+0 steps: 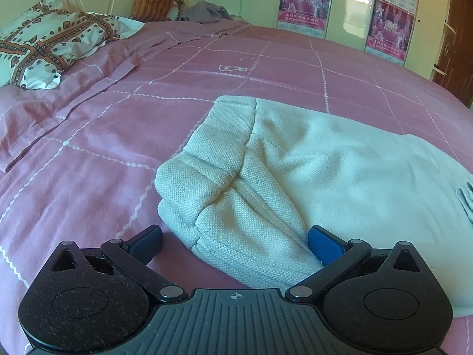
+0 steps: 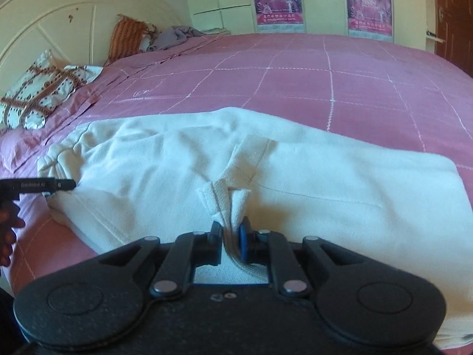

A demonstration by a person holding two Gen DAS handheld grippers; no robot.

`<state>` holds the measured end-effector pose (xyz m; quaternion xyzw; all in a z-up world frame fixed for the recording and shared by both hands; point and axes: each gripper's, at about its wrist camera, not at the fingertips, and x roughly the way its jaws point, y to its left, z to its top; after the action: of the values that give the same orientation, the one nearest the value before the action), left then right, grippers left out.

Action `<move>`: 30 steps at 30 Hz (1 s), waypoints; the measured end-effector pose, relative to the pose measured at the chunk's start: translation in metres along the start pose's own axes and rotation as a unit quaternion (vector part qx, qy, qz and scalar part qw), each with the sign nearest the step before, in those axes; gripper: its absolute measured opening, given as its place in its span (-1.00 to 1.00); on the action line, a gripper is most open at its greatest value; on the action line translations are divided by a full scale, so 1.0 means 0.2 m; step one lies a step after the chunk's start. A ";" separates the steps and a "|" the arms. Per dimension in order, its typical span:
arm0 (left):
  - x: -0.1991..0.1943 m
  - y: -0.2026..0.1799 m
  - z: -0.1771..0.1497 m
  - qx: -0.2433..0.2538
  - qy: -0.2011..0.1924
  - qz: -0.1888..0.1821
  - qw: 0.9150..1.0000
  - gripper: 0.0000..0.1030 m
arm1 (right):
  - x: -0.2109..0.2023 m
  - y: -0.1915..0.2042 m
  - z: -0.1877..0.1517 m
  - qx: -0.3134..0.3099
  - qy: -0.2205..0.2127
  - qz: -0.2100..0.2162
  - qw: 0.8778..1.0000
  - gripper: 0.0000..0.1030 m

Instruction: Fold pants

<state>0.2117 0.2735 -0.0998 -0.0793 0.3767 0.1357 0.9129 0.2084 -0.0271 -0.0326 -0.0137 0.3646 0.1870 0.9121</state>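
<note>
**Cream pants on the pink bed, right hem pinched, left fingers spread**

The cream pants (image 2: 183, 159) lie across the near part of the pink bedspread (image 2: 295, 71), which serves here as the landmark. The waistband (image 1: 212, 148) is bunched and ribbed, doubled over at the end of the garment nearest the patterned pillow (image 1: 44, 47), and the legs run away from it along the near edge of the bed.

The right gripper (image 2: 231, 236) is clenched on a gathered edge of the pants fabric (image 2: 227, 204): the cloth rises in folds between the blue-padded fingers (image 2: 244, 244) and is pressed flat where they meet. Beyond that pinch the rest of the garment spreads flat over the bedspread, with a seam and a pocket line visible.

The left gripper (image 1: 235, 242) is released, its fingers (image 1: 323, 244) spread wide on either side of the waistband corner. One finger sits over the bare bedspread, the other rests over the cream cloth; nothing is pressed between them. In the right wrist view the same gripper (image 2: 63, 185) shows at the waistband end of the pants, with part of a person's hand (image 2: 7, 230) below it.

At the far end of the bedspread sit an orange striped cushion (image 1: 153, 0) and a crumpled grey cloth (image 1: 204, 11). Behind the bed stands a cream wardrobe (image 1: 351, 3) bearing pink posters (image 1: 304, 0).
</note>
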 end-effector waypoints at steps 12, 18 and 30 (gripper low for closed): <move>-0.05 0.04 -0.02 0.006 -0.007 -0.019 1.000 1.00 | 0.05 0.00 0.00 0.030 0.004 -0.006 1.000 -0.78; -0.12 0.06 -0.03 0.022 -0.021 -0.021 0.999 1.00 | 0.06 0.00 0.00 0.033 0.009 -0.008 0.999 -0.77; -0.21 0.07 -0.04 0.041 -0.040 -0.018 0.998 1.00 | 0.00 0.06 0.00 0.030 -0.028 -0.020 0.999 -0.72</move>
<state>0.1741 0.2761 -0.0760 -0.0431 0.3439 0.1066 0.9319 0.2035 -0.0158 -0.0314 0.0115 0.3444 0.1577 0.9254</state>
